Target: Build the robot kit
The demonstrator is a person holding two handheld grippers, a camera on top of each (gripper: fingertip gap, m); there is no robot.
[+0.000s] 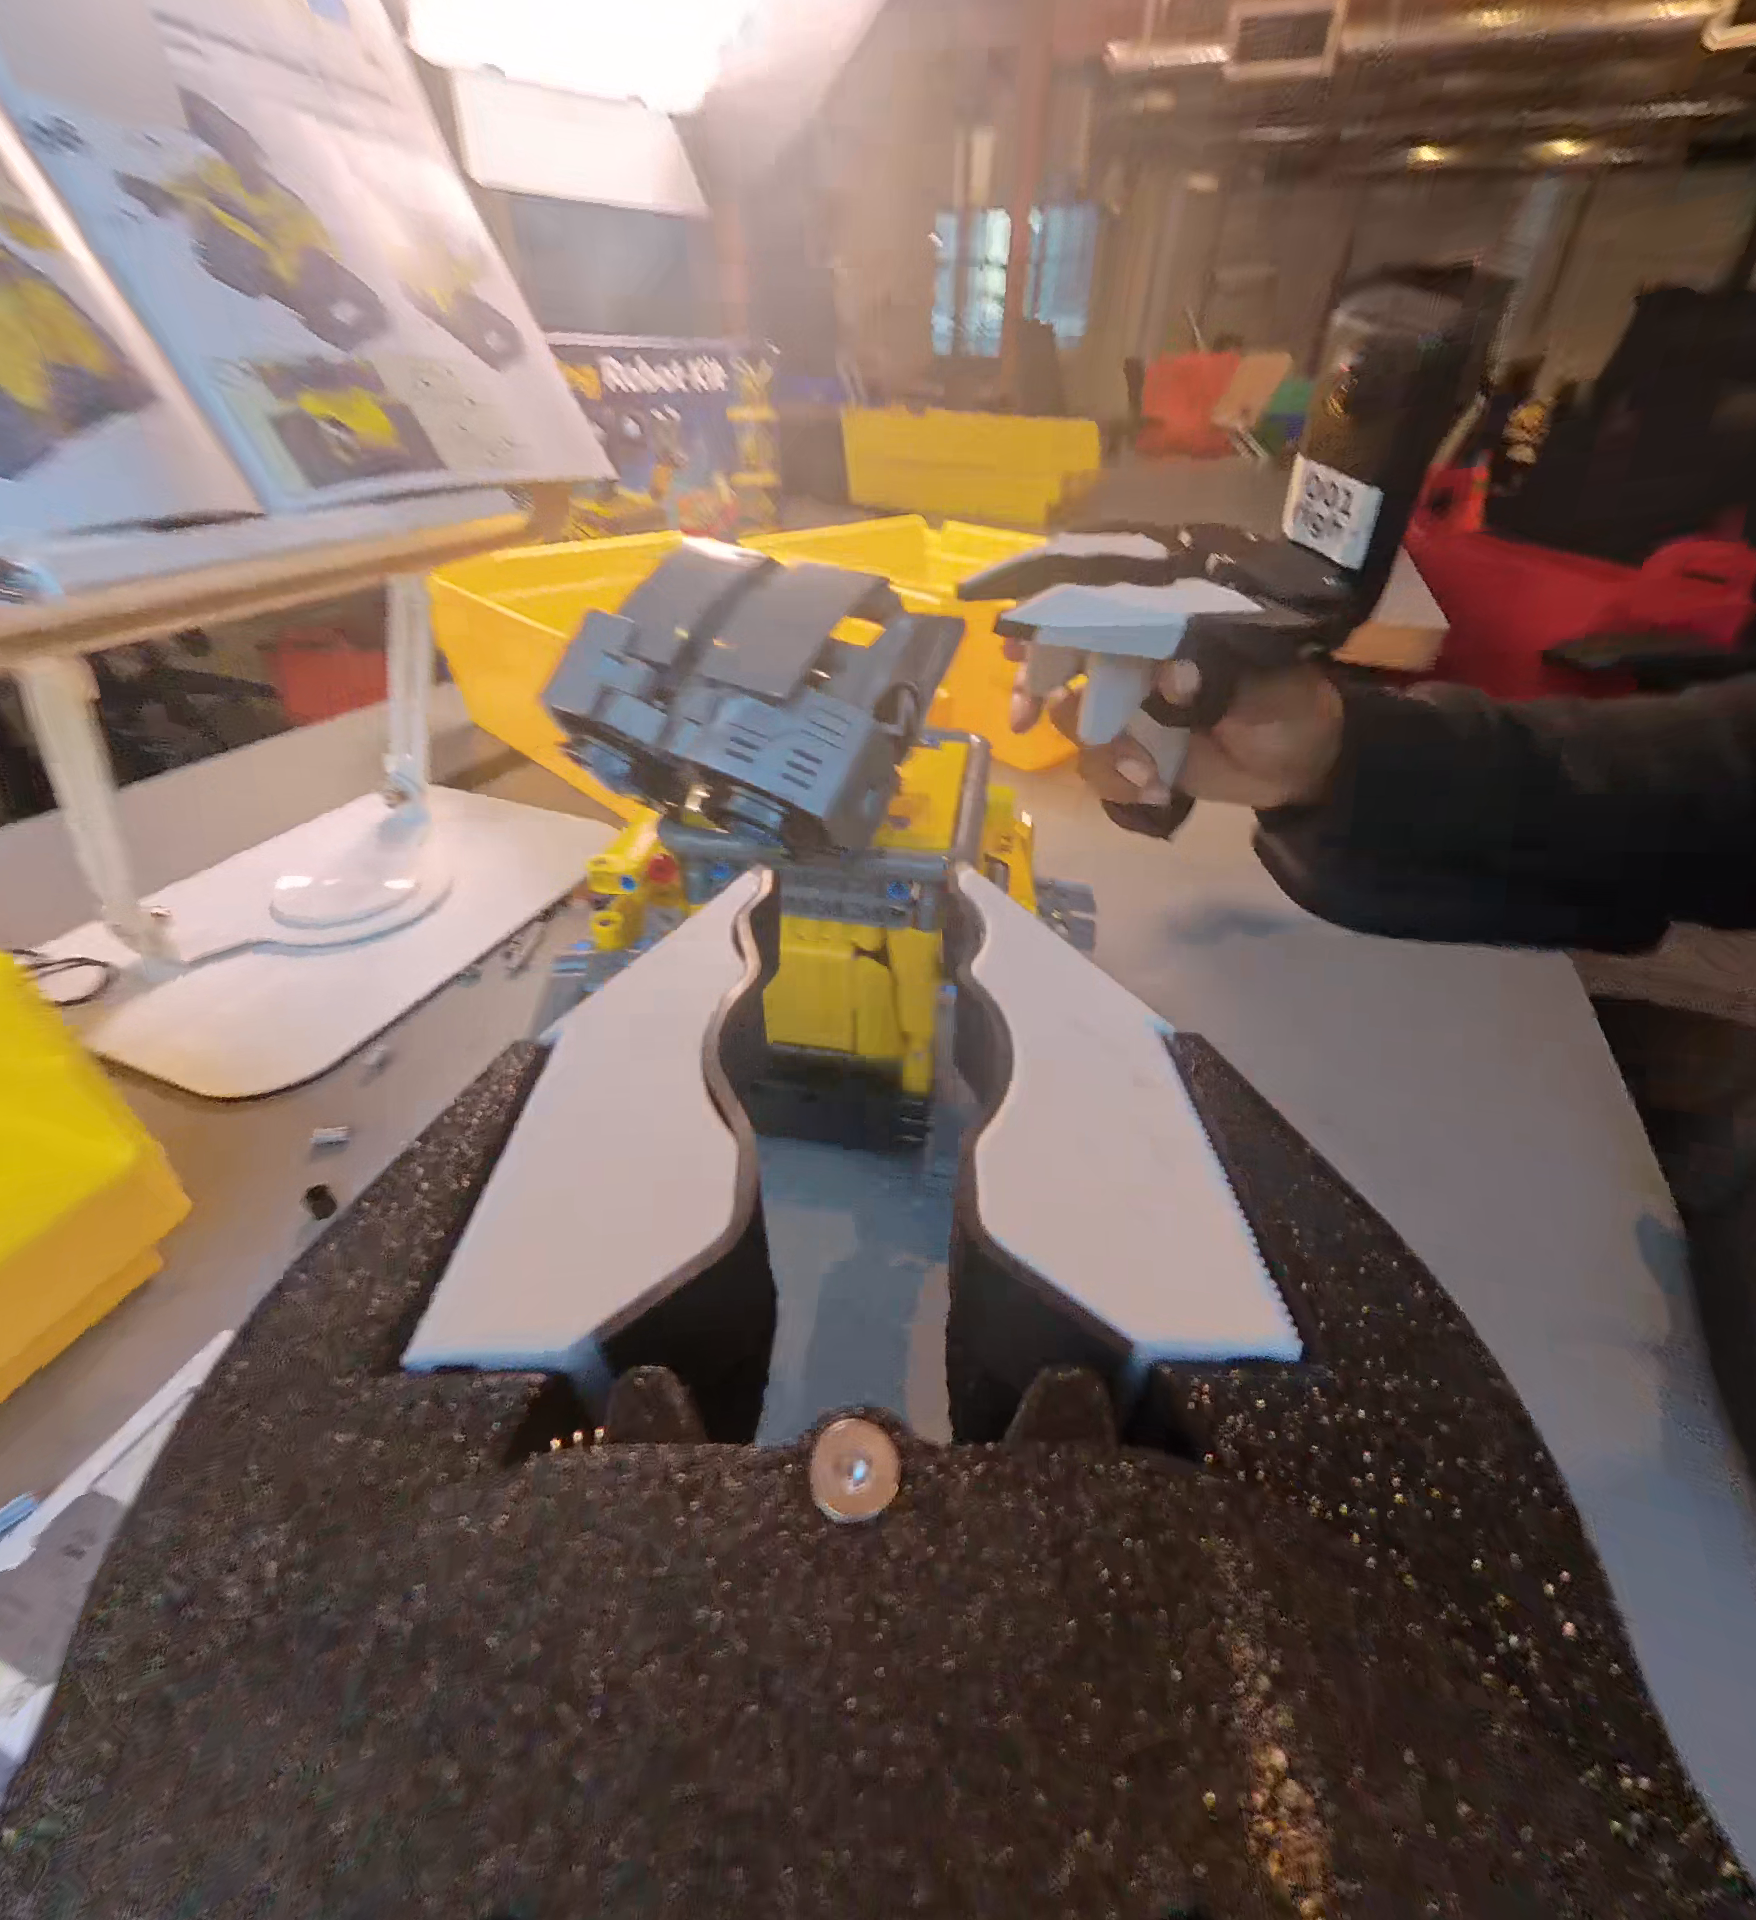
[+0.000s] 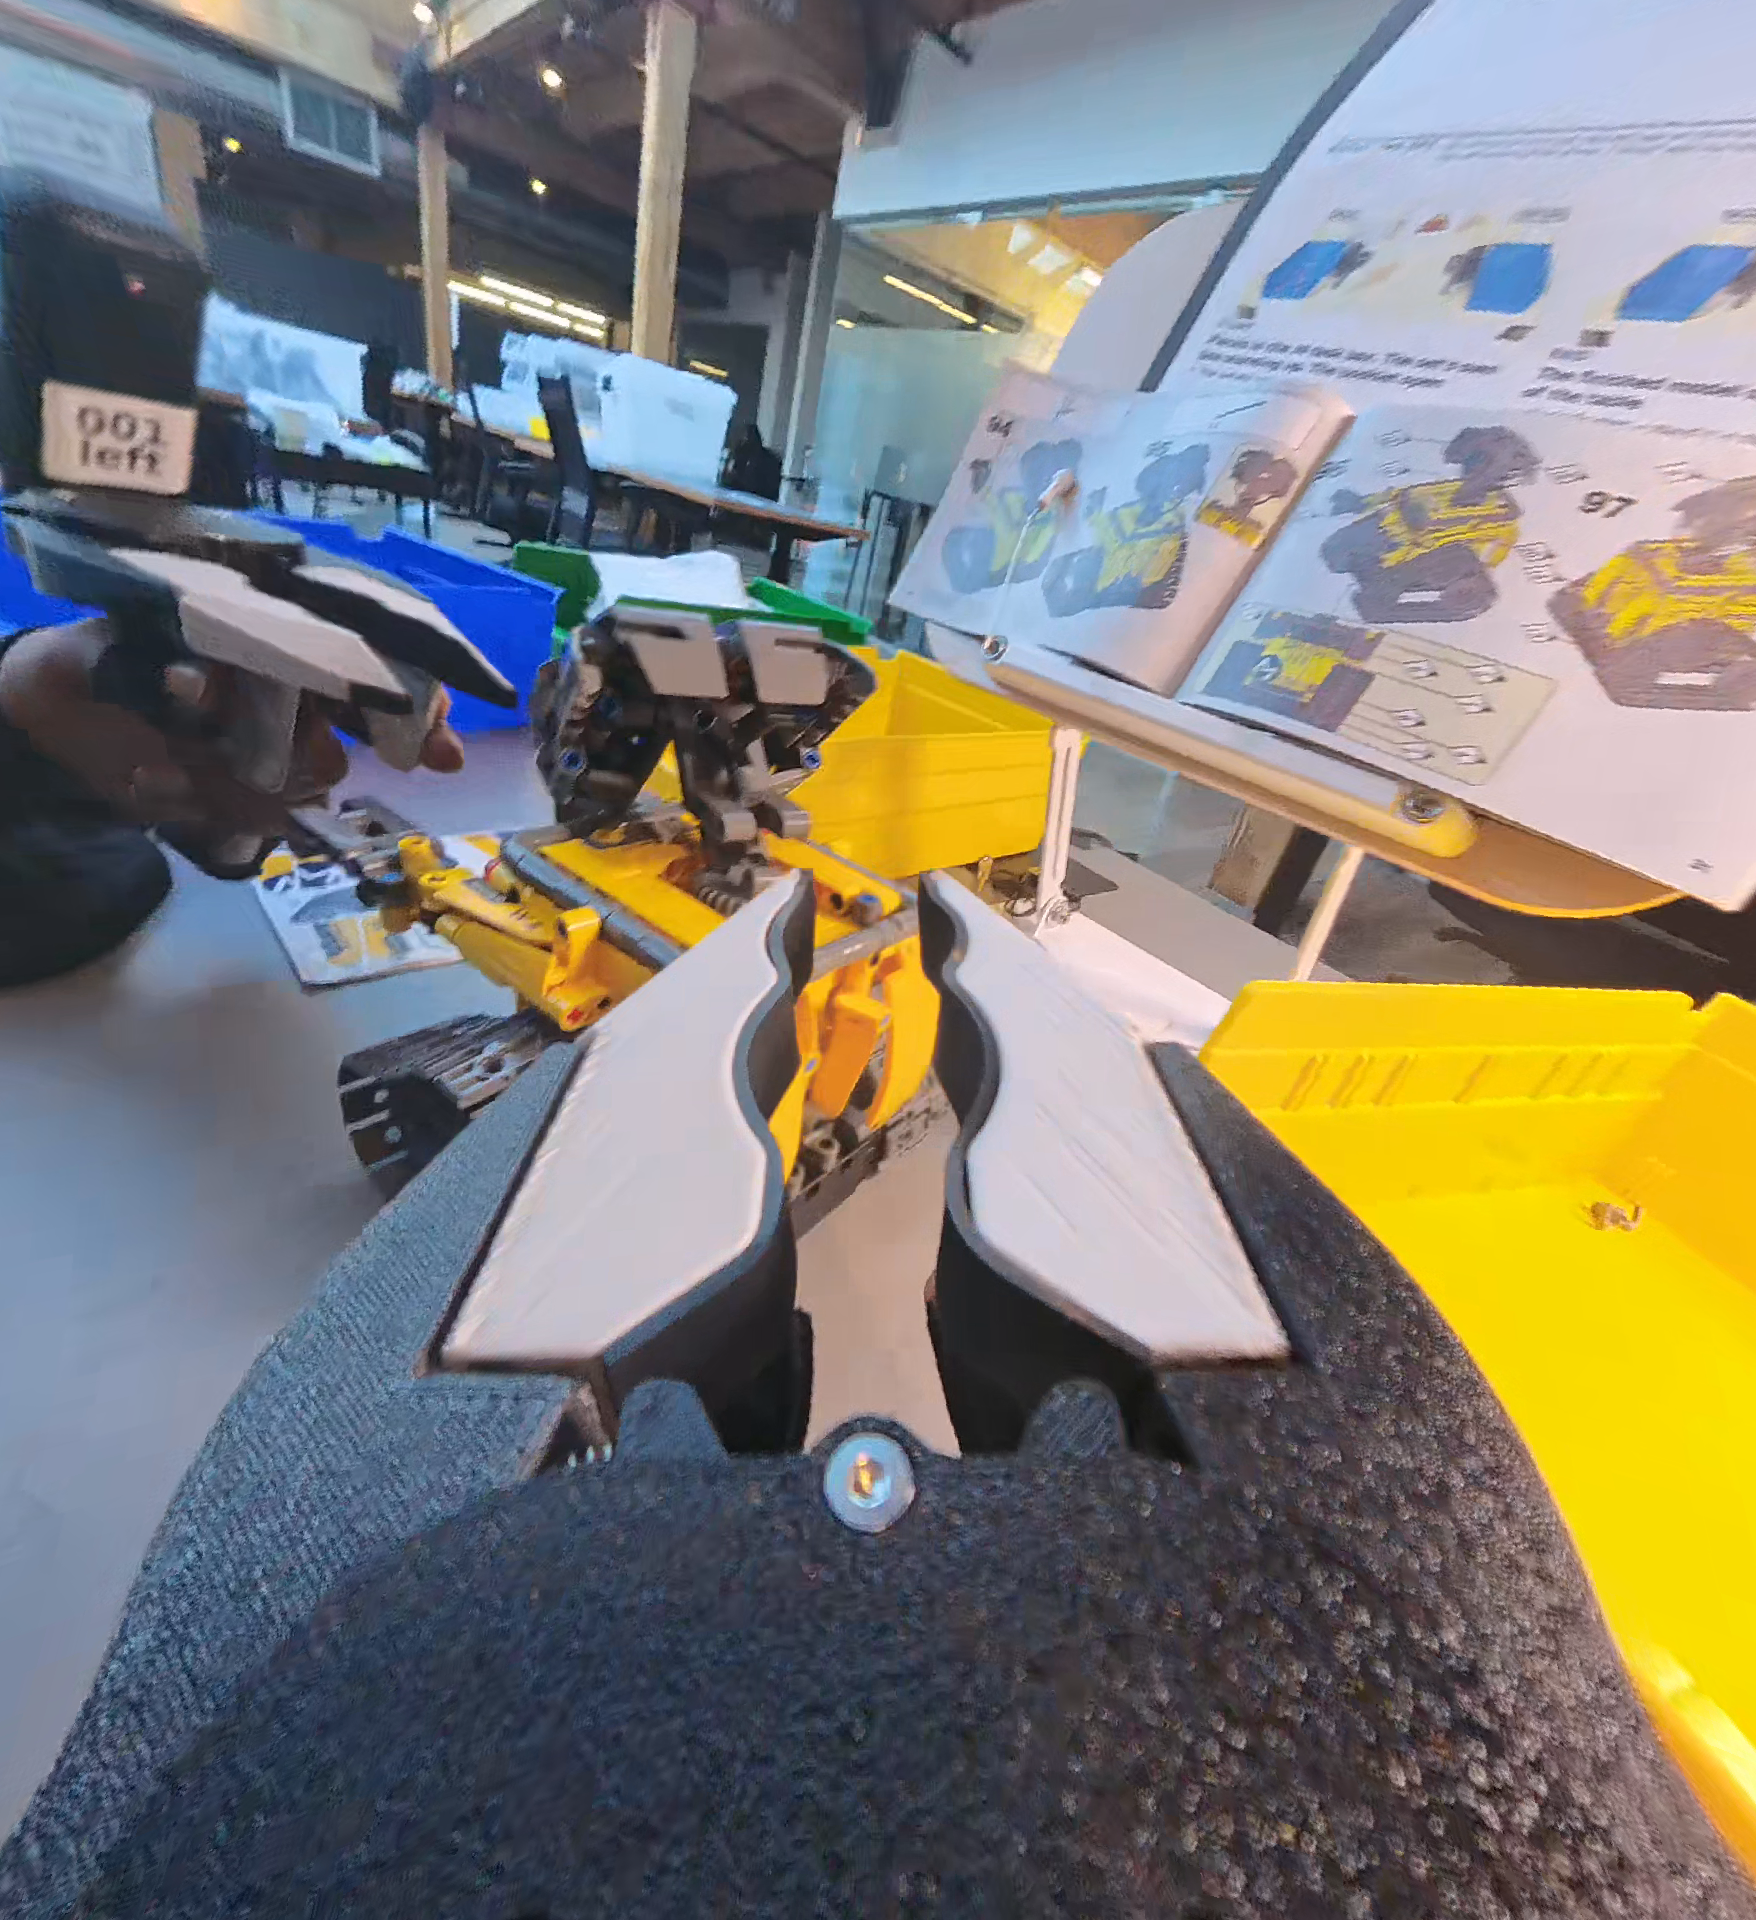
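Observation:
A yellow and black brick-built robot model [image 1: 843, 987] with a dark grey tilted head [image 1: 739, 696] stands on the grey table. My left gripper [image 1: 860, 883] is partly open and empty, its tips just short of the model's neck. My right gripper [image 2: 866, 894] is partly open and empty, pointing at the model's yellow body [image 2: 645, 873] above its black tracks [image 2: 438, 1081]. The right gripper also shows in the left wrist view [image 1: 988, 608], in the air beside the head. The left gripper shows in the right wrist view [image 2: 458, 691], close to the head [image 2: 697, 707].
An open instruction booklet [image 1: 282, 312] rests on a white stand [image 1: 334, 914]; it also shows in the right wrist view [image 2: 1476, 571]. Yellow bins stand at left [image 1: 22, 1195], behind the model [image 1: 541, 623] and at right [image 2: 1580, 1247]. Small loose parts [image 1: 328, 1138] and a leaflet [image 2: 354, 925] lie on the table.

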